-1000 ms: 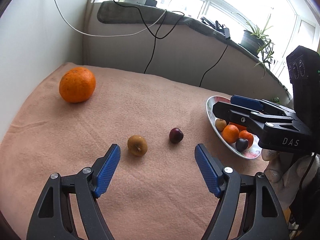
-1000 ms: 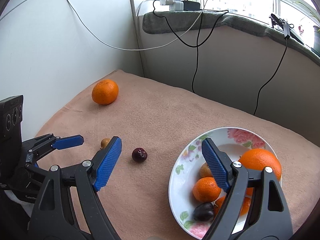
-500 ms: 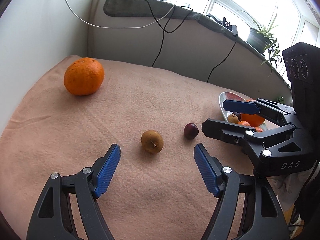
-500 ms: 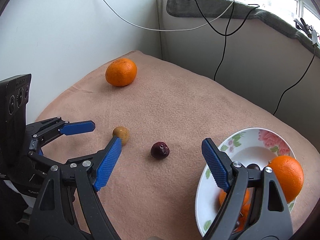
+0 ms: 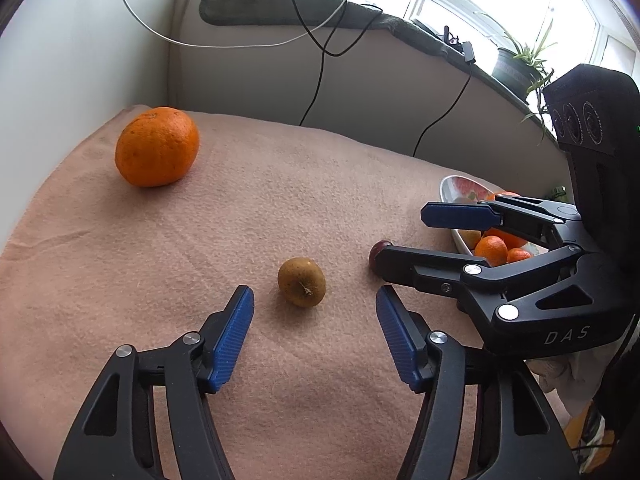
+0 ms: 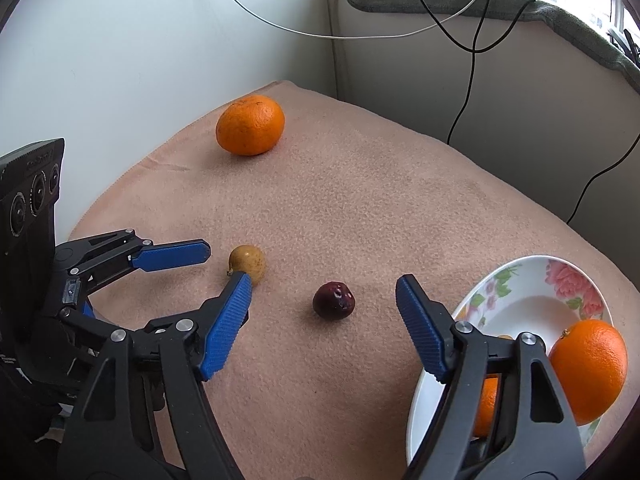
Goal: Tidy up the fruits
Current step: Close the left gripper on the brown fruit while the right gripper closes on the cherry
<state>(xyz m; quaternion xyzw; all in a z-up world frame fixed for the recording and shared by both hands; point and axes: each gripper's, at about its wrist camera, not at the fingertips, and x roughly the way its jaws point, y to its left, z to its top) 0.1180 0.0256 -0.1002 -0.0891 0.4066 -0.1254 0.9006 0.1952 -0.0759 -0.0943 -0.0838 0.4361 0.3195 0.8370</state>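
Note:
A small brown fruit (image 5: 301, 281) lies on the pink blanket just ahead of my left gripper (image 5: 314, 300), whose jaws are closing with a gap on either side of it. A dark red plum (image 6: 333, 300) lies between the tips of my right gripper (image 6: 323, 286); those jaws are closing too and do not touch it. In the left wrist view the plum (image 5: 378, 251) is half hidden behind the right gripper (image 5: 404, 238). A large orange (image 5: 157, 146) rests at the far left. The flowered plate (image 6: 528, 300) at right holds an orange (image 6: 588, 370) and several small fruits.
A white wall (image 6: 120, 60) bounds the blanket (image 5: 280, 200) on the left, and a beige wall with hanging cables (image 5: 316, 76) stands behind. A grey-covered windowsill (image 5: 360, 16) with a potted plant (image 5: 516, 68) runs along the back.
Both grippers have narrowed their jaws. The right gripper swung left from over the plate to the plum. The left gripper edged up to the brown fruit.

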